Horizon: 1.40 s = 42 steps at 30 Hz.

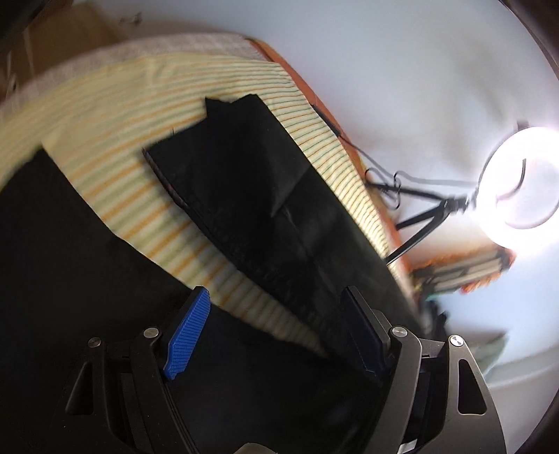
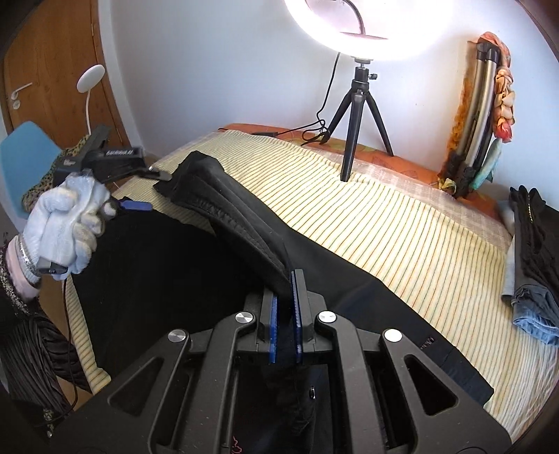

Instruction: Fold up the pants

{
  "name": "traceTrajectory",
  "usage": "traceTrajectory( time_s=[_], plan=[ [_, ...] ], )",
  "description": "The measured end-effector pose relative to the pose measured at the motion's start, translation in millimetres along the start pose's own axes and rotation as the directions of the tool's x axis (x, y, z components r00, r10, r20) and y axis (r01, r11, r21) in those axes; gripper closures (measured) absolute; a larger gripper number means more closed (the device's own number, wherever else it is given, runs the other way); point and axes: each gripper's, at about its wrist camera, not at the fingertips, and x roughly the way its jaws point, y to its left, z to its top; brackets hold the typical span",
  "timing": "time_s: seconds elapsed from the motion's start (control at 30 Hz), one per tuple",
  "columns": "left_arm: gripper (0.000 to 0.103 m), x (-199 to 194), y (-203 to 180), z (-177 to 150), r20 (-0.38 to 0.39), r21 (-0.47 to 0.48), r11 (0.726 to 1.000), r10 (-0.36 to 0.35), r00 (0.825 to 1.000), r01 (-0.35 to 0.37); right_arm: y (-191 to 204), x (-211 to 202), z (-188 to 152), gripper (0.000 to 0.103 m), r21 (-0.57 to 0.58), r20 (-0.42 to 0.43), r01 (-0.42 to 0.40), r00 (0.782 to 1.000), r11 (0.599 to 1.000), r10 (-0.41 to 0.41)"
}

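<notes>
Black pants (image 1: 244, 181) lie on a striped yellow cloth (image 1: 146, 115). One leg is folded back over the rest, its hem end at the far side. My left gripper (image 1: 276, 331) is open and empty, hovering above the pants; its blue pad (image 1: 188, 335) shows at the left. In the right wrist view my right gripper (image 2: 283, 310) is shut on a fold of the pants (image 2: 237, 213) and lifts it off the cloth. The left gripper (image 2: 146, 188) shows there at the far left, held by a white-gloved hand (image 2: 66, 227), open beside the raised pants end.
A lit ring light (image 2: 363, 21) on a black tripod (image 2: 356, 115) stands on the striped cloth (image 2: 384, 223) at the back. Folded dark clothes and jeans (image 2: 531, 265) lie at the right edge. A blue chair (image 2: 24, 153) and wooden door (image 2: 52, 70) are at the left.
</notes>
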Motion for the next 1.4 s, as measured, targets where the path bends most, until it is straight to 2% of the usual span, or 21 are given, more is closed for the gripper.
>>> traceTrajectory(
  time_s=[0.13, 0.23, 0.3, 0.4, 0.43, 0.47, 0.53, 0.6, 0.7, 0.8, 0.9, 0.97, 1.03, 1.07, 1.13, 1.17, 1.2, 1.23, 1.33, 1.4],
  plan=[
    [0.026, 10, -4, -8, -0.004, -0.086, 0.994, -0.074, 0.997, 0.073, 4, 1, 0, 0.095, -0.018, -0.001, 0.001, 1.000, 1.000, -0.001],
    [0.026, 20, -7, -15, 0.018, -0.141, 0.986, -0.088, 0.996, 0.090, 2, -1, -2, 0.095, -0.012, 0.007, -0.002, 1.000, 1.000, 0.002],
    [0.026, 26, -6, -12, 0.020, -0.159, 0.983, -0.092, 0.996, 0.094, 2, -3, -2, 0.095, -0.010, 0.015, -0.004, 1.000, 1.000, 0.004],
    [0.029, 28, -6, -3, 0.068, -0.182, 0.979, -0.075, 0.995, 0.087, 2, -7, -4, 0.095, -0.011, 0.021, -0.009, 1.000, 1.000, 0.009],
    [0.033, 28, -5, 0, 0.086, -0.192, 0.977, -0.073, 0.994, 0.088, 2, -7, -4, 0.095, -0.013, 0.022, -0.009, 1.000, 1.000, 0.009],
    [0.045, 27, -6, 3, 0.100, -0.195, 0.977, -0.072, 0.992, 0.091, 2, -8, -4, 0.095, -0.016, 0.022, -0.008, 1.000, 1.000, 0.008],
    [0.058, 24, -8, 9, 0.124, -0.177, 0.981, -0.061, 0.990, 0.083, 2, -8, -4, 0.095, -0.018, 0.020, -0.007, 1.000, 1.000, 0.008],
    [0.089, 19, -11, 13, 0.158, -0.129, 0.988, -0.059, 0.986, 0.080, 1, -8, -4, 0.095, -0.014, 0.017, -0.010, 1.000, 1.000, 0.010],
    [0.097, 12, -21, 21, 0.209, -0.014, 0.998, -0.059, 0.976, 0.064, 2, -9, -4, 0.095, -0.015, 0.016, -0.008, 1.000, 1.000, 0.009],
    [0.098, 6, -28, 28, 0.242, 0.045, 0.997, -0.066, 0.968, 0.057, 5, -9, -5, 0.095, -0.020, 0.013, -0.012, 1.000, 1.000, 0.012],
    [0.098, 4, -31, 31, 0.250, 0.063, 0.996, -0.076, 0.965, 0.062, 10, -6, -8, 0.095, -0.045, 0.001, -0.001, 1.000, 0.999, 0.001],
    [0.097, 7, -29, 33, 0.243, 0.057, 0.998, -0.054, 0.969, 0.041, 12, -5, -9, 0.095, -0.048, -0.002, -0.007, 1.000, 0.999, 0.007],
    [0.088, 11, -21, 37, 0.218, 0.019, 0.998, -0.058, 0.974, 0.055, 13, -5, -9, 0.095, -0.050, -0.004, -0.010, 1.000, 0.999, 0.010],
    [0.080, 15, -18, 40, 0.205, -0.005, 0.998, -0.056, 0.977, 0.058, 14, -5, -10, 0.095, -0.053, -0.004, -0.009, 1.000, 0.999, 0.008],
    [0.080, 21, -14, 42, 0.206, -0.028, 0.998, -0.048, 0.977, 0.055, 15, -6, -10, 0.095, -0.054, -0.004, -0.009, 1.000, 0.998, 0.009],
    [0.081, 23, -16, 43, 0.211, -0.025, 0.999, -0.040, 0.977, 0.047, 15, -7, -10, 0.095, -0.056, -0.004, -0.008, 1.000, 0.998, 0.008],
    [0.094, 24, -16, 44, 0.223, -0.023, 0.999, -0.022, 0.975, 0.028, 15, -7, -10, 0.095, -0.059, -0.004, -0.004, 1.000, 0.998, 0.004],
    [0.102, 24, -16, 45, 0.233, -0.024, 0.999, -0.021, 0.972, 0.027, 15, -7, -10, 0.095, -0.059, -0.004, -0.004, 1.000, 0.998, 0.004],
    [0.102, 16, -19, 44, 0.262, -0.006, 0.999, -0.039, 0.964, 0.042, 16, -10, -9, 0.095, -0.064, -0.001, 0.001, 1.000, 0.998, -0.002],
    [0.102, 2, -27, 41, 0.291, 0.049, 0.999, -0.036, 0.956, 0.023, 19, -12, -9, 0.095, -0.078, 0.001, 0.013, 1.000, 0.997, -0.013]
  ],
)
